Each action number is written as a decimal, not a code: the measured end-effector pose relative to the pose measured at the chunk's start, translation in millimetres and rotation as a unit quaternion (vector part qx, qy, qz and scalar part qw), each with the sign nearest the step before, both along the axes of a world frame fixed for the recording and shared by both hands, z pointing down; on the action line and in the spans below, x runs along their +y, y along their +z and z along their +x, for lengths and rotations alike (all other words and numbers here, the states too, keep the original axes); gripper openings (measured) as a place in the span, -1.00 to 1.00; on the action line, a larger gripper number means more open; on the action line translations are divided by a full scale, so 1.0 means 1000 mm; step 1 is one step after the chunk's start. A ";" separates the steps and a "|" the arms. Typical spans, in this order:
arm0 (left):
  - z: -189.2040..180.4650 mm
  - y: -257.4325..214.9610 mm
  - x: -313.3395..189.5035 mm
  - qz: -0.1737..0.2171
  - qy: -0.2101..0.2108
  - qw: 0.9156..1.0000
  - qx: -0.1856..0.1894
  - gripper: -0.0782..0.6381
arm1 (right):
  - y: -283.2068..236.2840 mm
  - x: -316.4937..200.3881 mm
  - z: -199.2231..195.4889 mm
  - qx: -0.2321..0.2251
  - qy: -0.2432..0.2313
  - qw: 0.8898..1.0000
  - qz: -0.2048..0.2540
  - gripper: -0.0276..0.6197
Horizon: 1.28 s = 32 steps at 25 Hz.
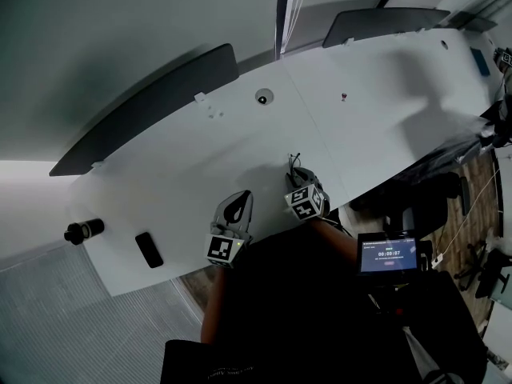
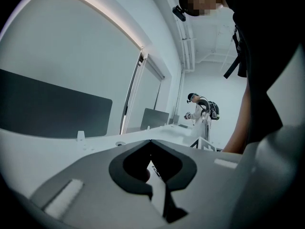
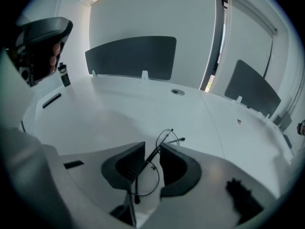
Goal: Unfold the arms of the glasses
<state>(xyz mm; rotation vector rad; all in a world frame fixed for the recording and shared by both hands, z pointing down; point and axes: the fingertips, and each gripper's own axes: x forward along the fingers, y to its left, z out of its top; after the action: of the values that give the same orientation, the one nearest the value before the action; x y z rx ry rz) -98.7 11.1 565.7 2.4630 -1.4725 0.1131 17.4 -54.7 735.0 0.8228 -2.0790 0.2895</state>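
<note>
A thin wire-framed pair of glasses (image 3: 155, 151) runs slantwise through the gap between my right gripper's (image 3: 151, 147) jaws. One lens ring sticks out past the tips and the other sits back inside, with an arm trailing toward the camera. The pads close on the frame. In the head view the glasses (image 1: 293, 165) poke out beyond the right gripper (image 1: 301, 179), low over the white table (image 1: 200, 150) near its front edge. My left gripper (image 1: 238, 197) hovers just to the left of it. In its own view the left gripper (image 2: 150, 142) is shut, with nothing between its tips.
A black bottle-like thing (image 1: 83, 230) and a flat black device (image 1: 149, 249) lie at the table's left end. Dark divider panels (image 1: 152, 106) line the far edge. A round grommet (image 1: 262, 97) sits mid-table. A lit screen (image 1: 388, 257) and chairs stand at the right. Another person (image 2: 202, 111) stands far off.
</note>
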 end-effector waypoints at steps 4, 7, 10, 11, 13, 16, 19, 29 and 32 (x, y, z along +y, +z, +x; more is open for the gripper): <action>-0.003 0.001 0.001 -0.003 -0.004 1.000 -0.002 -0.76 | 0.001 -0.001 0.003 0.011 -0.001 1.000 0.003 -0.76; -0.004 0.002 0.001 -0.005 -0.006 1.000 0.004 -0.76 | 0.001 -0.002 0.003 0.014 -0.006 1.000 0.004 -0.79; -0.001 -0.004 -0.002 0.000 -0.001 1.000 0.006 -0.76 | 0.001 0.000 0.004 0.016 -0.011 1.000 0.006 -0.81; 0.000 -0.005 -0.002 0.000 0.000 1.000 0.006 -0.76 | 0.000 0.000 0.004 0.017 -0.013 1.000 0.007 -0.82; 0.000 -0.003 -0.001 -0.008 -0.003 1.000 0.010 -0.76 | -0.001 0.001 0.003 0.019 -0.018 1.000 0.008 -0.84; -0.001 0.005 0.001 -0.007 0.000 1.000 0.008 -0.76 | -0.003 0.002 0.003 0.017 -0.021 1.000 0.005 -0.86; 0.000 0.004 0.000 -0.001 0.003 1.000 0.004 -0.76 | -0.007 0.001 0.006 0.001 -0.008 1.000 -0.002 -0.87; 0.005 0.002 -0.001 -0.002 0.007 1.000 0.009 -0.76 | -0.021 0.001 0.018 -0.100 0.075 0.991 -0.056 -0.87; 0.005 -0.001 0.000 -0.010 0.003 1.000 0.013 -0.76 | -0.022 -0.001 0.029 -0.153 0.132 0.975 -0.088 -0.88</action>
<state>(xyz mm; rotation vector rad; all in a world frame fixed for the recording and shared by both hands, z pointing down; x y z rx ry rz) -93.6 10.9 565.0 2.4444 -1.4464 0.0958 46.6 -55.7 712.9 0.9955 -2.1837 0.7774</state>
